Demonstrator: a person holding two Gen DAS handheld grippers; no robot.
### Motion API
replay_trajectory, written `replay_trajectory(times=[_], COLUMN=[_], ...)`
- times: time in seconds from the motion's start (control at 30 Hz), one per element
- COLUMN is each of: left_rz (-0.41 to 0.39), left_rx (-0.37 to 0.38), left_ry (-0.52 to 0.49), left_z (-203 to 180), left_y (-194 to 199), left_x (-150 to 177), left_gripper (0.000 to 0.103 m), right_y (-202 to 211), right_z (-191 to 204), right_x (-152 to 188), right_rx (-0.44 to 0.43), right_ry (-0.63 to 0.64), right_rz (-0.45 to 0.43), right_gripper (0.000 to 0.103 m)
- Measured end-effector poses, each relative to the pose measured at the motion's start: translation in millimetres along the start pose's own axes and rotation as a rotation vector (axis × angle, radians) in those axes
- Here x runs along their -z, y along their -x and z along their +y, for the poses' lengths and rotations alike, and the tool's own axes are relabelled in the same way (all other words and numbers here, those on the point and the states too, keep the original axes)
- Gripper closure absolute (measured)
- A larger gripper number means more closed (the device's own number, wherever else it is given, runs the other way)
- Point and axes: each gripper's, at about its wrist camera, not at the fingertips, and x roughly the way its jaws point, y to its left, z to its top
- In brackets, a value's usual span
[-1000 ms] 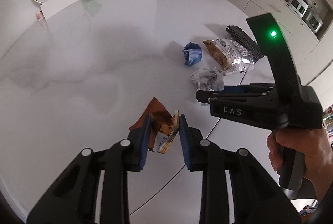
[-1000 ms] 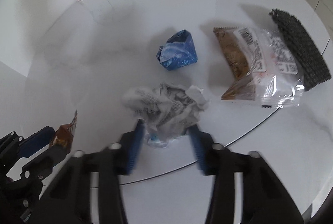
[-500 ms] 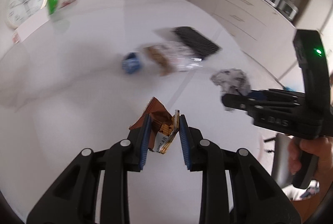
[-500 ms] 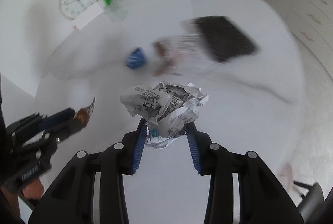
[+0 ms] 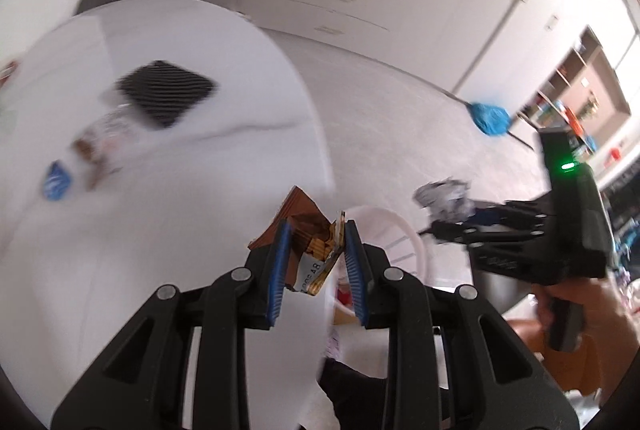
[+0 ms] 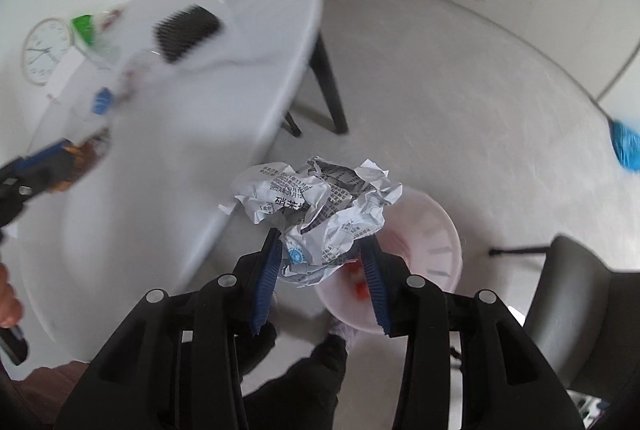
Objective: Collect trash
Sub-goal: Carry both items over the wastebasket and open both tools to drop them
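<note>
My left gripper (image 5: 314, 230) is shut on a brown and gold snack wrapper (image 5: 310, 250), held at the white table's edge (image 5: 320, 150). My right gripper (image 6: 320, 254) hangs over a white waste bin (image 6: 436, 230) on the floor, with a crumpled printed paper (image 6: 316, 206) between its pads; its jaws are opening and the paper still sits between them. In the left wrist view the bin (image 5: 394, 230) lies just beyond my left fingers, with the right gripper (image 5: 440, 226) and its paper (image 5: 444, 196) to its right. The right wrist view has the left gripper (image 6: 40, 166) at far left.
On the table lie a black mat (image 5: 166, 92), a clear snack bag (image 5: 104, 138), a blue crumpled wrapper (image 5: 56, 182), a clock (image 6: 42, 48) and a green bag (image 6: 82, 26). A dark chair (image 6: 580, 310) stands right of the bin. A blue mop (image 5: 490, 118) lies on the floor.
Both grippers swung right, from over the table to its edge and out over the floor and the bin, each still carrying its piece of trash.
</note>
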Motion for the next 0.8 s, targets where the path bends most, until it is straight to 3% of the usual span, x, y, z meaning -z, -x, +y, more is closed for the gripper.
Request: replay_trajectory(times=[0.17,0.3,0.43,0.5,0.53,0.57,0.6,0.67,0.8], left_rz=[0.049,0.078,0.112,0.138,0.138,0.127,0.113,0.114,0.112], left_rx=[0.032,0.049,0.085,0.106,0.104,0.094,0.092,0.089,0.068], left_ry=[-0.074,-0.111,-0.118,-0.105,-0.1,-0.096,-0.1,-0.101,-0.091], left_z=[-48,-77,-98,-107,-111,-114,-118,-123,-124], left_y=[-28,-46,-65,-74,-76,-76,-75,-74,-69], left_x=[-12,-17,-21,-24,-25,-26,-27,-29,-33], left_gripper=[0.076,0.076,0.075,0.059,0.04,0.031,0.029,0.011,0.01], right_y=[-19,-8,9,18,23,28,31,39,48], right_z=[-39,-61,-77,-83,-88,-93,-97,-106,-112], right_x=[11,14,13,12,11,10,9,8,4], right_rx=[0.025,0.015,0.06,0.088,0.101,0.112,0.116,0.124,0.125], right_ry=[-0.062,-0.111,-0.111,-0.111,-0.112,-0.114,-0.116,-0.123,-0.129], right_rz=[0.029,-0.004,-0.03,-0.04,-0.049,-0.056,-0.061,-0.076,-0.091], right_gripper=[0.032,0.025,0.023,0.019,0.019,0.019,0.018,0.018,0.017])
